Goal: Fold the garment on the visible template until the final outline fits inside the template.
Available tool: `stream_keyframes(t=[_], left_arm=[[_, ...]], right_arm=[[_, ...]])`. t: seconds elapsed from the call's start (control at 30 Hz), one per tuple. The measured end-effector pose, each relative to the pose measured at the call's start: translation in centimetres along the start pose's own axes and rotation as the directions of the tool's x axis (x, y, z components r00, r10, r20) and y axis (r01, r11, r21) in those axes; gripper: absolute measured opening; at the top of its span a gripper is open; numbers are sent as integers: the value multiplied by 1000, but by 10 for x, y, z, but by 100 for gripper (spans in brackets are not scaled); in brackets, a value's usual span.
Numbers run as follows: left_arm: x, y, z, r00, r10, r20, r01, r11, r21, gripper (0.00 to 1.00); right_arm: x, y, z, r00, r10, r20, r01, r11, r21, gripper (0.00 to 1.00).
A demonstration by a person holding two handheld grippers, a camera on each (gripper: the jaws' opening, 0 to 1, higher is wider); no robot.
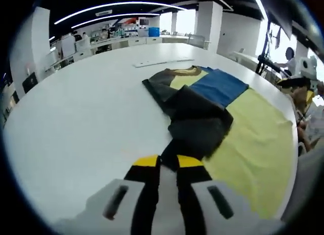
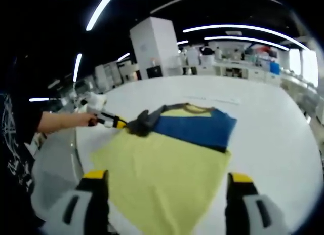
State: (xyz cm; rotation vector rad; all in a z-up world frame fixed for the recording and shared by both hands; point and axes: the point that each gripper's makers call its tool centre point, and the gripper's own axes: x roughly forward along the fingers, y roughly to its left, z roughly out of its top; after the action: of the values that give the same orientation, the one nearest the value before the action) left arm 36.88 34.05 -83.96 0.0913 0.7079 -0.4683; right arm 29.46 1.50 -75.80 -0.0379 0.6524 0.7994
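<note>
L gripper (image 1: 168, 161) clamped on dark sleeve (image 1: 195, 121) at 12 | R gripper (image 2: 167, 182) jaws wide, empty | shirt (image 2: 172, 159) mid-table (image 1: 76, 108), hem toward 6 | risk: sleeve slips, fold bunches, outline overshoots template

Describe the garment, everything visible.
The garment is a soft-looking T-shirt: yellow body, blue band below a tan-trimmed collar, dark grey sleeve. It lies mostly flat on the white table, partly folded, the sleeve turned in over the yellow. The left gripper is shut on the sleeve's edge; the right gripper hangs open over the hem.
</note>
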Motion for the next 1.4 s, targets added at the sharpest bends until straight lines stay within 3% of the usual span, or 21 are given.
stream_keyframes(t=[0.1, 0.3, 0.7, 0.93, 1.07, 1.4], left_arm=[[0, -4, 0, 1000, -4, 1, 4, 1000, -31, 1], [0, -2, 1, 1000, 22, -2, -22, 999, -24, 0], [-34, 11, 30, 987, 106, 120, -99, 993, -65, 0], [-60, 22, 37, 968, 176, 179, -163, 983, -87, 0], [-76, 37, 39, 949, 235, 210, -213, 969, -123, 0], [-101, 85, 20, 908, 364, 208, -314, 919, -237, 0]], right_arm=[[0, 0, -1, 1000, -3, -2, 3, 1000, 5, 97], [-2, -1, -2, 1000, -8, -4, 8, 1000, 5, 96], [-4, -2, -2, 1000, -12, -1, 12, 1000, 1, 95], [-3, -1, -1, 1000, -8, 7, 8, 1000, 2, 96], [-3, -1, -1, 1000, -7, 7, 7, 1000, 1, 96], [-3, -1, 1, 1000, -5, 10, 5, 1000, -1, 96]])
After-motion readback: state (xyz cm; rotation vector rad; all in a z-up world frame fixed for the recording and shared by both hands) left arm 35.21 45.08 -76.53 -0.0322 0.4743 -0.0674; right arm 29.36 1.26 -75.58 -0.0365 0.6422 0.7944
